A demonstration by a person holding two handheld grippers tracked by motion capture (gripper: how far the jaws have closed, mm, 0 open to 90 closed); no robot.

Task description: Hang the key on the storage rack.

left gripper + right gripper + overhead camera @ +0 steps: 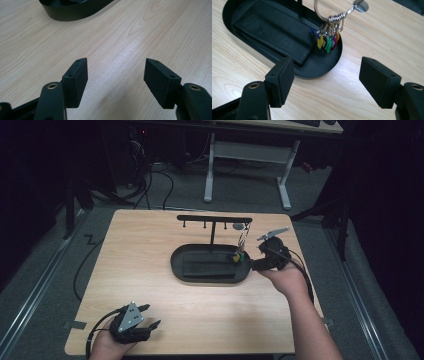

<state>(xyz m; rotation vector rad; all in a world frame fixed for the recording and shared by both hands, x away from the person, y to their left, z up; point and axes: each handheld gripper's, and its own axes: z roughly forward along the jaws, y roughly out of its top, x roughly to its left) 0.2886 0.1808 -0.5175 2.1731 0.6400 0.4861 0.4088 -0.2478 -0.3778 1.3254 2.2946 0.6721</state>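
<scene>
The right claw (261, 251) is hanging open and empty beside the key bunch (327, 40) dangling from the rack hook (239, 226); backing away slowly is avoiding snagging it, while the left claw (150, 316) is gaping open, idle.

pale wood table (150, 270), metal keyring (322, 11)

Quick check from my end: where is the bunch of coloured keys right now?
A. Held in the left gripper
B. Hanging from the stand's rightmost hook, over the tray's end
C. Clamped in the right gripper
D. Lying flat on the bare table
B: the bunch of keys dangles by its ring from the stand above the black tray, and the right gripper stands open and empty in front of it.
</scene>
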